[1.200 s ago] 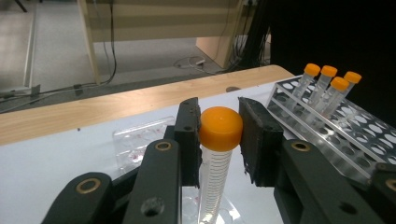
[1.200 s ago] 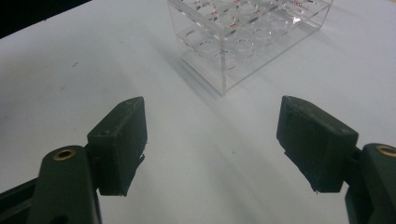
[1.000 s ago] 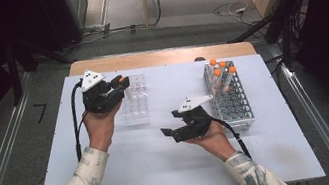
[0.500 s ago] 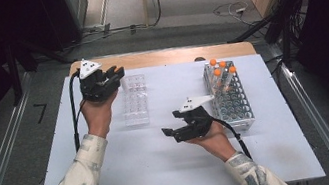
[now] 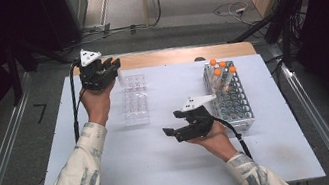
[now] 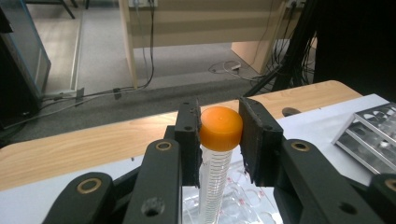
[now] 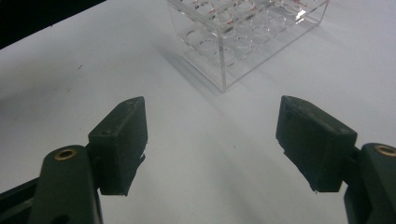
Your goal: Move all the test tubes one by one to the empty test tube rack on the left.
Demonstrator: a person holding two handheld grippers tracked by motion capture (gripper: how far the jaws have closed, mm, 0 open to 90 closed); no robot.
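Over the white table, left gripper fingers clamp a tube; right gripper fingers apart.

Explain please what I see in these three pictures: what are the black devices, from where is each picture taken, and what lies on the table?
A person sits at a white table and holds a hand tool, called a gripper, in each hand. Each has two black jaws that squeeze things.

The high view looks down from above. The left gripper is at the far left, over a clear plastic rack. The right gripper hovers over bare table, beside a metal rack that holds tubes with orange caps.

The other two pictures come from cameras riding on the grippers. In the left gripper view, the jaws clamp the orange cap of a clear tube, held upright. In the right gripper view, the jaws stand wide apart with nothing between them.
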